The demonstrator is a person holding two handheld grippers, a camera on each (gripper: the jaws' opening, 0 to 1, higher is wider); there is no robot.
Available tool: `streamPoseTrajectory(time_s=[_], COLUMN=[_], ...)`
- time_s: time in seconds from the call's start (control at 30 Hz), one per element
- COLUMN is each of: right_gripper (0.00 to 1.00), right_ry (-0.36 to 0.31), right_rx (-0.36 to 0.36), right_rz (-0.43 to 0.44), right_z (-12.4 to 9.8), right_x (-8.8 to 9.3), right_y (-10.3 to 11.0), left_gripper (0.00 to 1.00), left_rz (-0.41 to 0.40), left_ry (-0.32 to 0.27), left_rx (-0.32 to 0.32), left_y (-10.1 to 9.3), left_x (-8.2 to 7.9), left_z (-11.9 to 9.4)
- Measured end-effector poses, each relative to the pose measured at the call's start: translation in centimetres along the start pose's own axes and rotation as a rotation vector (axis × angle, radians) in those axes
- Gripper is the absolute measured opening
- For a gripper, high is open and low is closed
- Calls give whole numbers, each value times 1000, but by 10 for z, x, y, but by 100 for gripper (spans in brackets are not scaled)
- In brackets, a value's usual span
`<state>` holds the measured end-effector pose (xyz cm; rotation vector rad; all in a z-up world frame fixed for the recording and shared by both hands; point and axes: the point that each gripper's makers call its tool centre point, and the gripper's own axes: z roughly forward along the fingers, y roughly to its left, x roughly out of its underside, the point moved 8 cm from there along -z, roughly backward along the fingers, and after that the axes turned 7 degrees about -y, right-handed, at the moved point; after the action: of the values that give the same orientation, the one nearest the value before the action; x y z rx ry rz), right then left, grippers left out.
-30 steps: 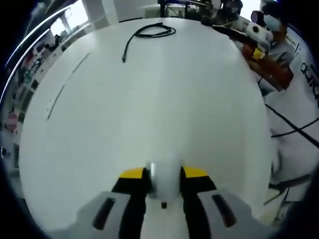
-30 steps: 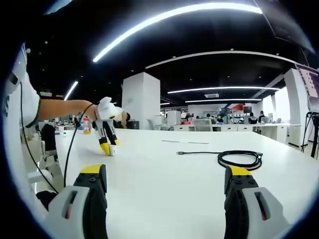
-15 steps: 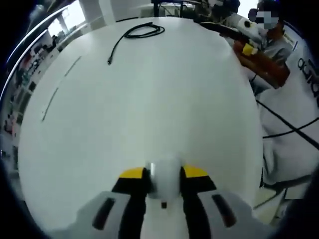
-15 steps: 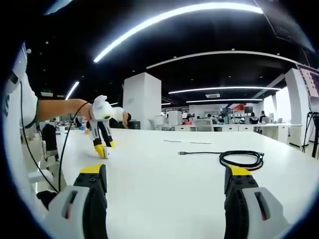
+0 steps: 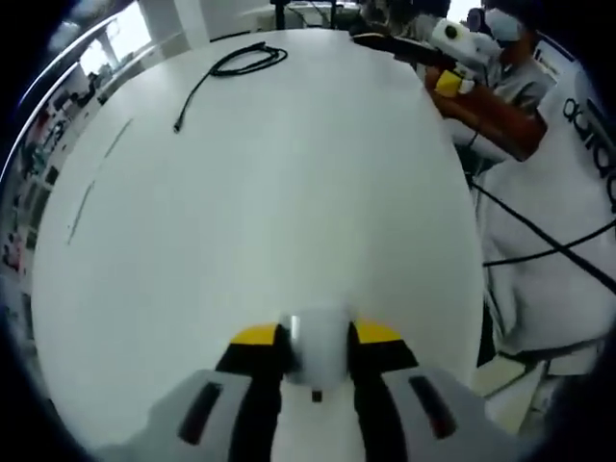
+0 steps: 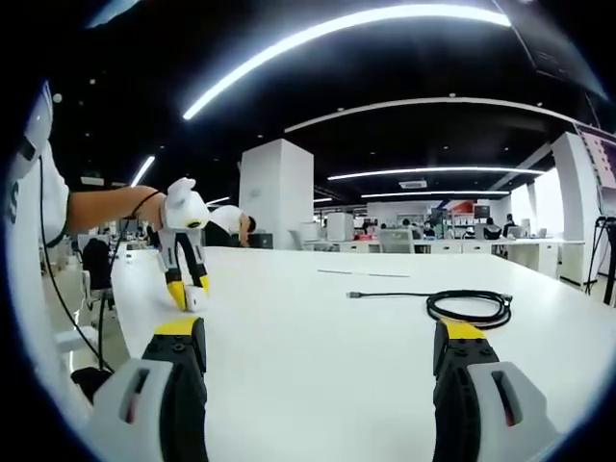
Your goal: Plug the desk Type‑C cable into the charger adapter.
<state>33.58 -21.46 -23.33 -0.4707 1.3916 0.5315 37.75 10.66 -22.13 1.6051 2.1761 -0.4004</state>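
In the right gripper view, the left gripper (image 6: 184, 298) sits at far left, tips down at the white table (image 6: 318, 337) edge, clamped on the white charger adapter (image 5: 318, 348). Right gripper (image 6: 318, 361) jaws stand wide apart, holding nothing. The black Type-C cable (image 6: 469, 308) lies coiled at right, its plug end stretched leftward, well apart from the adapter. Bare tabletop lies between them. White pillar (image 6: 274, 192) behind the table
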Motion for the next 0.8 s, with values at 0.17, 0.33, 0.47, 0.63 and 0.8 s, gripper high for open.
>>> streamPoseTrajectory(time_s=[0.17,0.33,0.47,0.63,0.8], right_gripper=[100,100,100,100,100], right_ry=[3,4,-1,3,-5], right_rx=[-3,-4,-4,-4,-5], right_rz=[4,7,20,20,30], right_z=[0,0,-1,-1,0], right_x=[1,2,2,3,2], right_y=[1,1,1,1,2], left_gripper=[25,25,25,25,25], left_rz=[14,20,30,25,24], left_ry=[11,15,18,17,18], left_rx=[11,18,23,46,61], left_y=[-13,-25,-31,-30,-28], left_x=[-2,-2,-2,2,3], left_z=[1,2,1,-4,-5])
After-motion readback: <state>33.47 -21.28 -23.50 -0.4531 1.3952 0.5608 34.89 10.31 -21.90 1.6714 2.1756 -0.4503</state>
